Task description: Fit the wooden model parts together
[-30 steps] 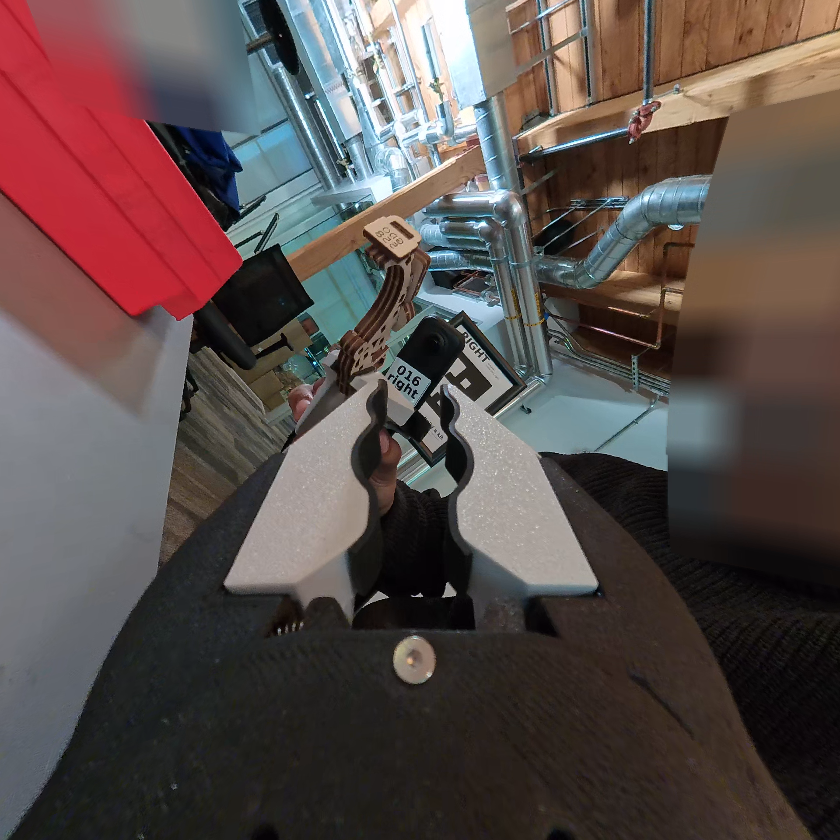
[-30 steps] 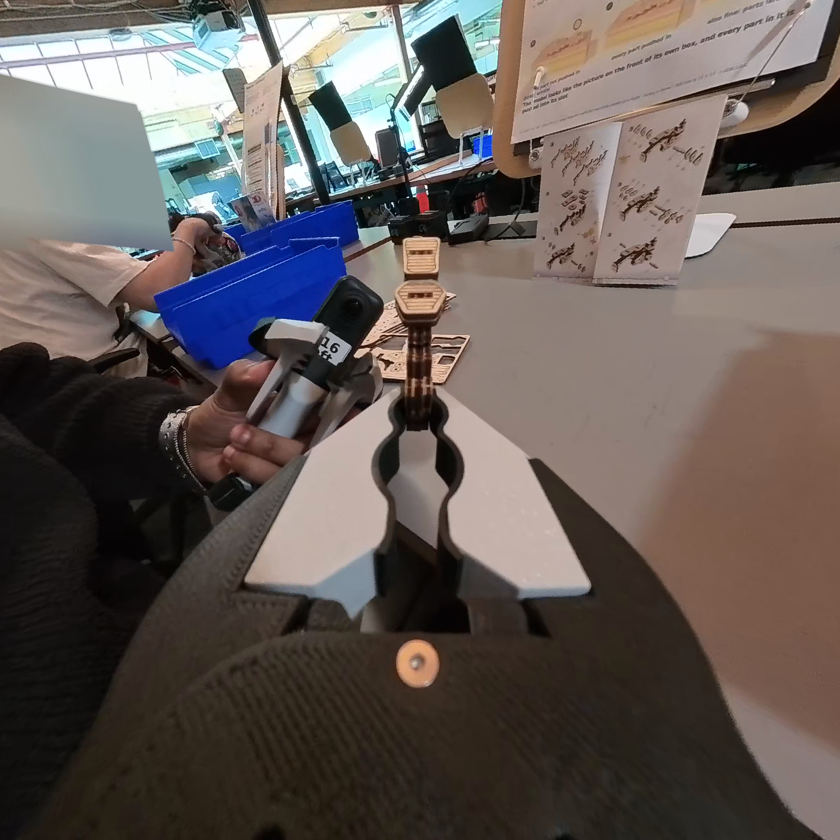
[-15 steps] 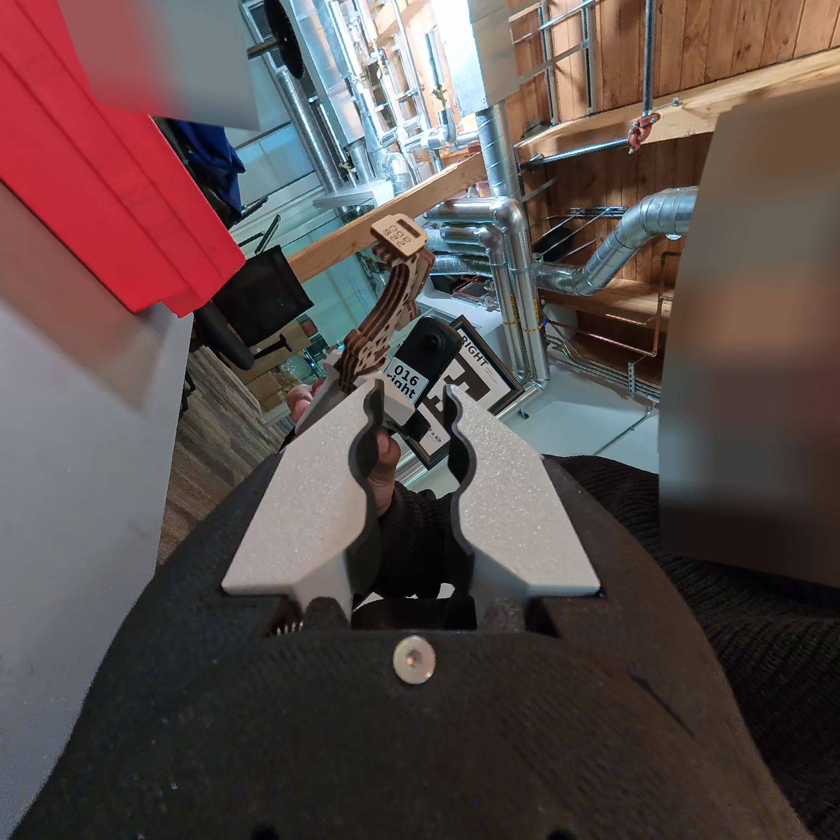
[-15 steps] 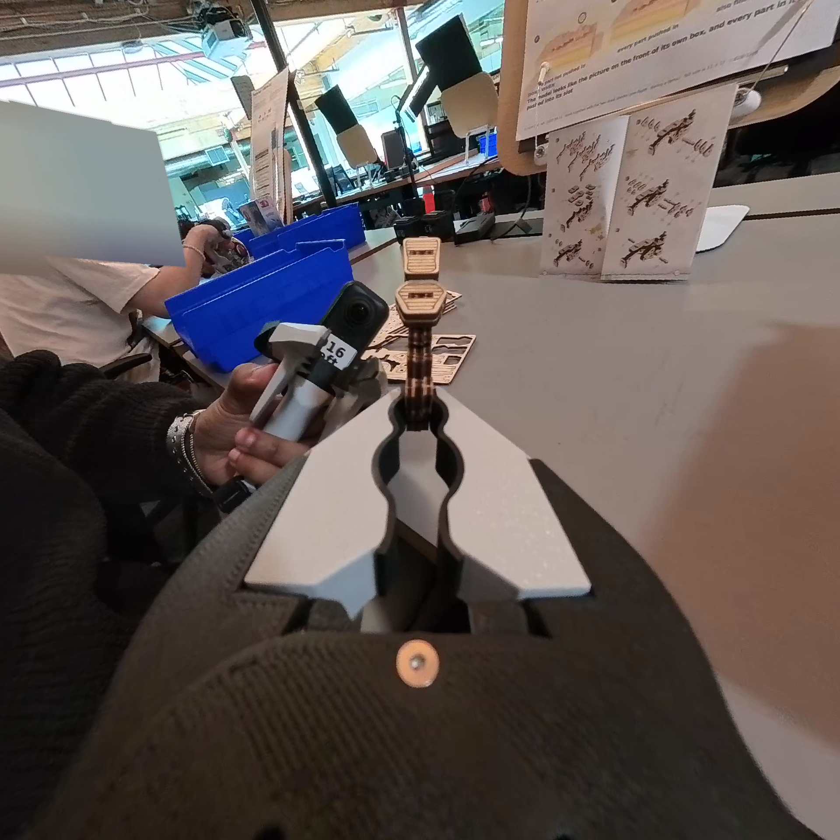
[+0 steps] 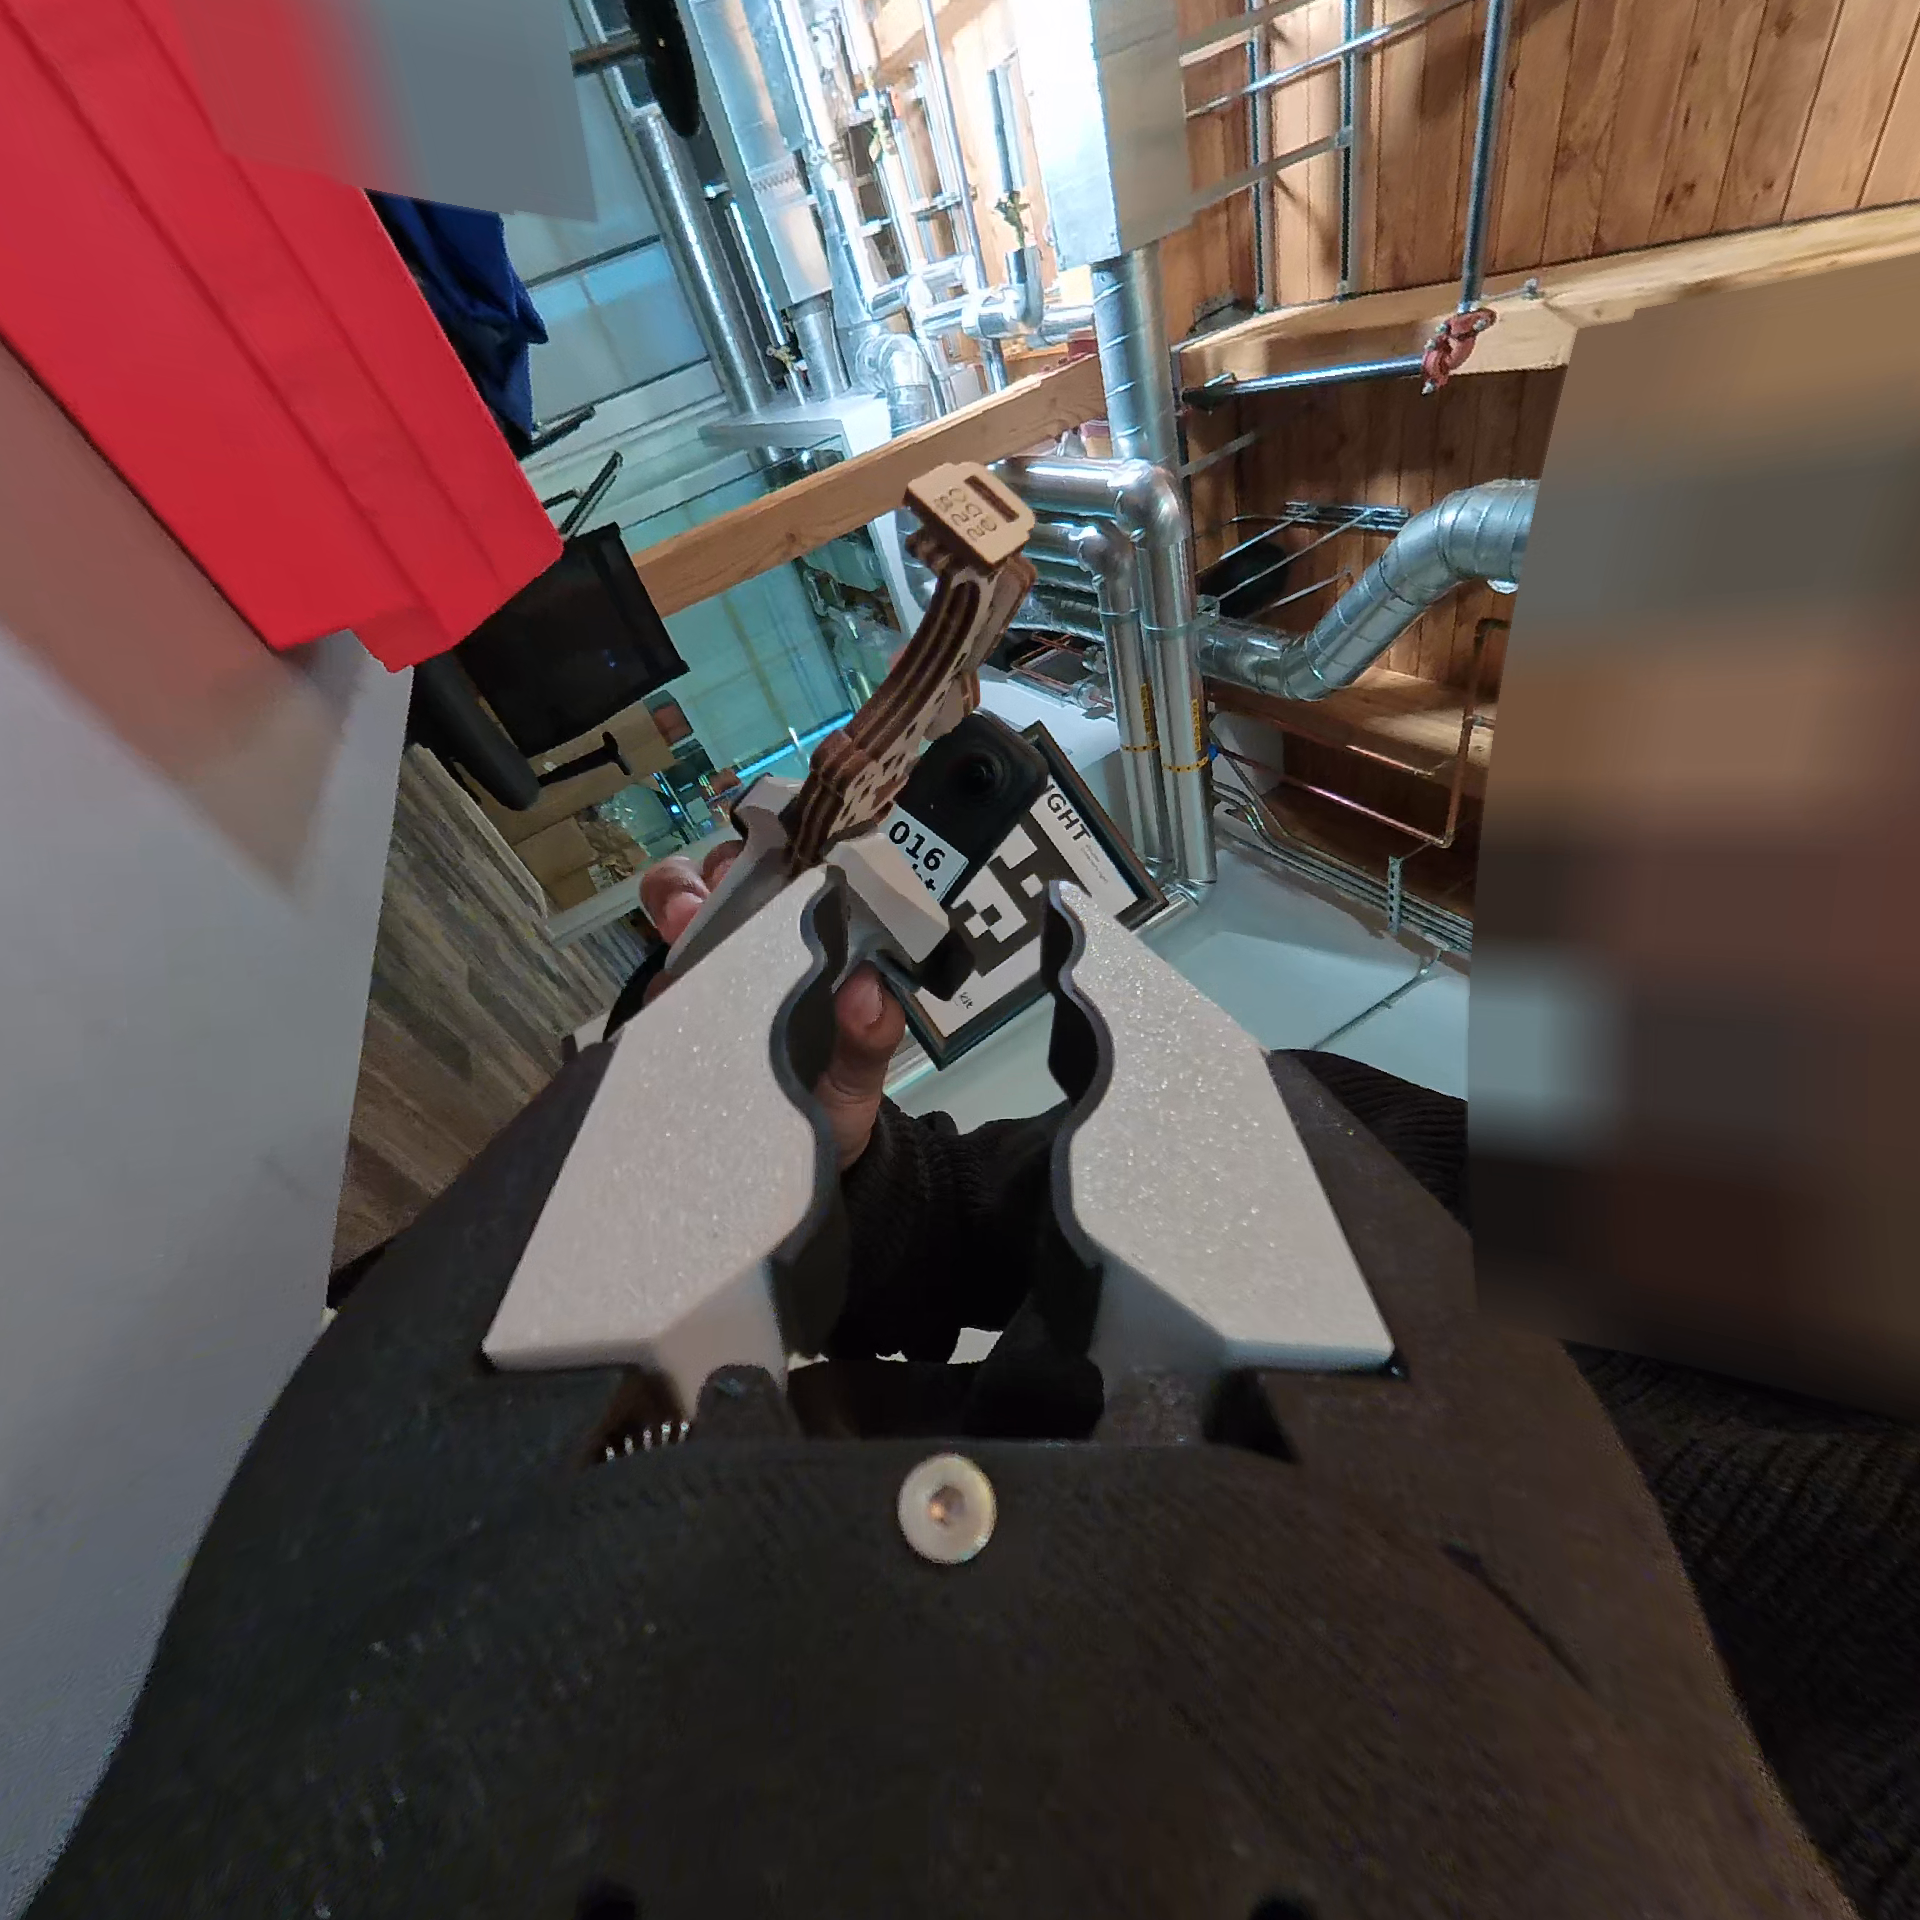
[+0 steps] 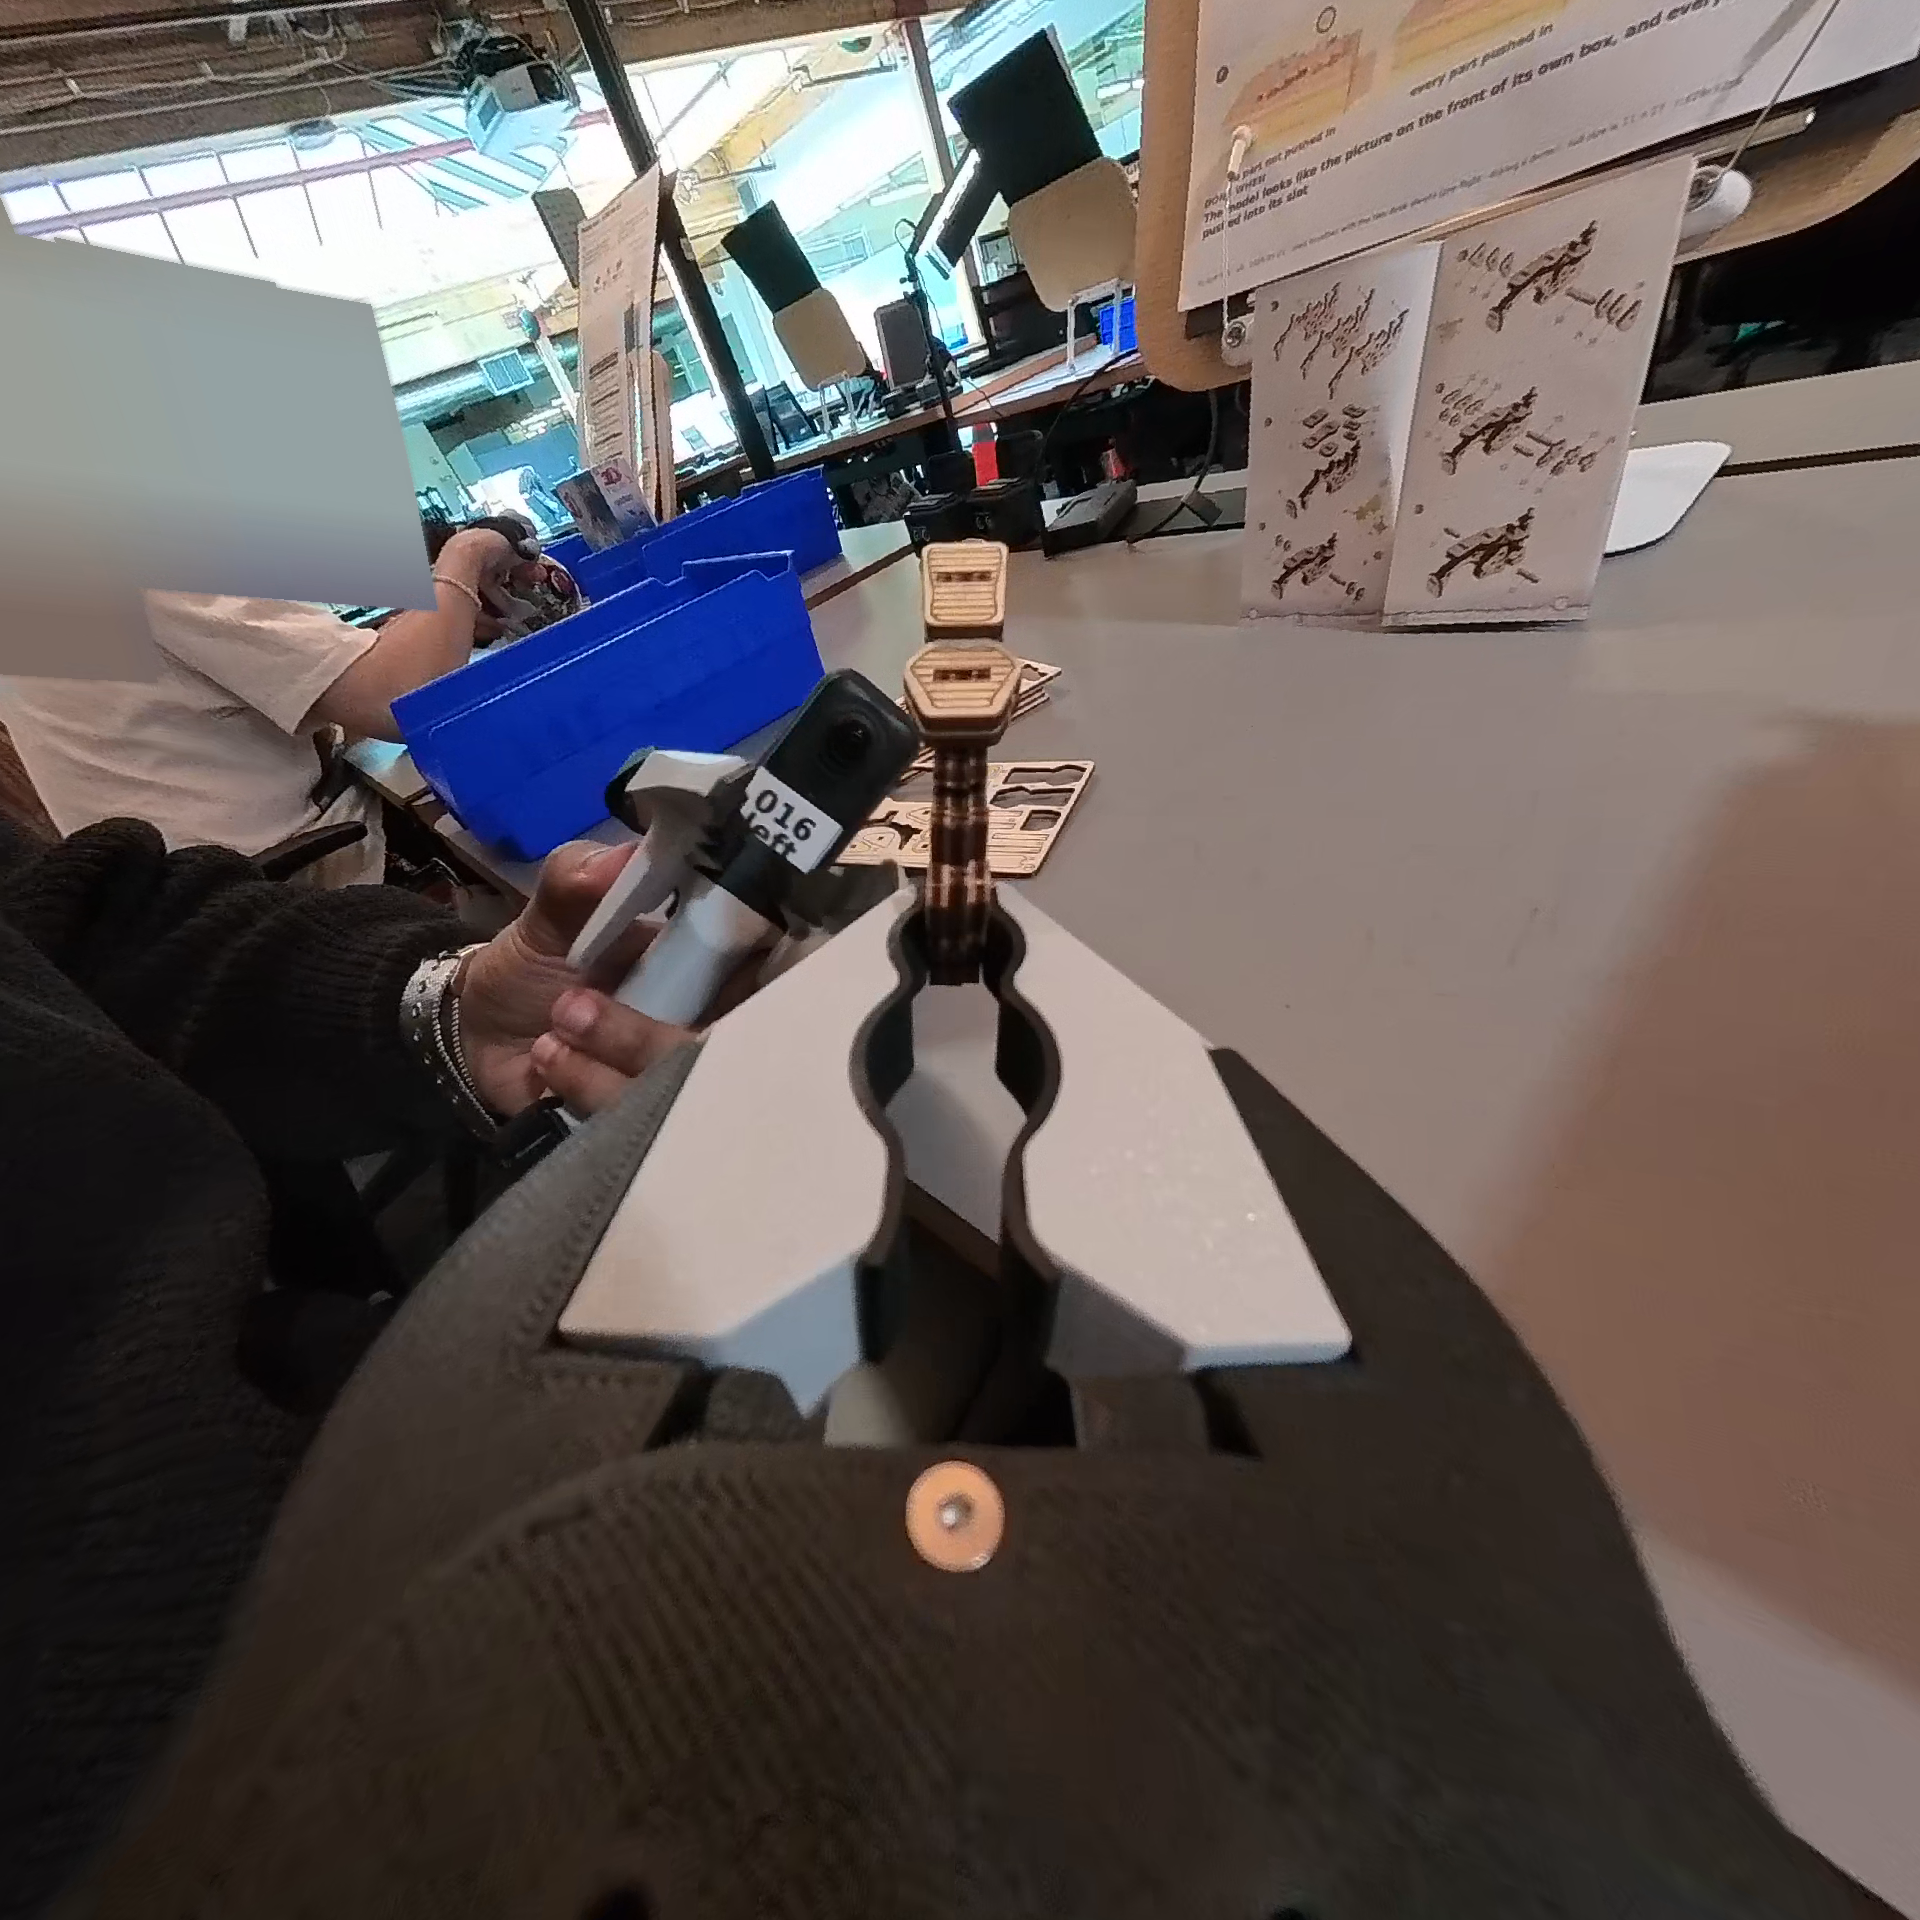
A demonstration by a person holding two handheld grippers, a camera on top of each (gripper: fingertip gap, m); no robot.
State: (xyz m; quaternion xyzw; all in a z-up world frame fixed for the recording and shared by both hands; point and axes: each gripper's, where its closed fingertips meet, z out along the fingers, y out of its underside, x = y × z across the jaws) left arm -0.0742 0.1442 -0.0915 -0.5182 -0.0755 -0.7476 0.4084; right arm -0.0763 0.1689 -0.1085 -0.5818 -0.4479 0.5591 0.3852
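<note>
- The right gripper (image 6: 954, 940) has its tips clamped on the lower end of the wooden model (image 6: 956, 790), a stack of thin laser-cut layers seen edge-on.
- The model stands upright out of the tips, above the table (image 6: 1455, 831), with two flat slotted caps at its top, one behind the other.
- In the left wrist view the same model (image 5: 914, 686) shows from the side as a curved, layered arm rising from the right gripper (image 5: 821, 842), topped by a flat slotted cap.
- The left gripper (image 5: 940, 914) holds nothing; its jaws stand apart, and a hand (image 5: 852, 1029) and a dark sleeve show through the gap.
- In the right wrist view the left gripper (image 6: 675, 831) is held in a hand (image 6: 540, 997) just left of the model, apart from it, pointing up and toward the right-hand camera.
- On the table behind the model lies a flat wooden sheet (image 6: 997, 821) with cut-out holes, and more flat wooden pieces (image 6: 1023, 681) lie farther back.
- Blue bins (image 6: 623, 707) stand on the table's left side; a person in a white shirt (image 6: 208, 707) sits beyond them.
- A folded instruction sheet (image 6: 1434, 436) with assembly drawings stands at the back right, under a hanging board.
- A red bin (image 5: 229, 395) fills the upper left of the left wrist view.
</note>
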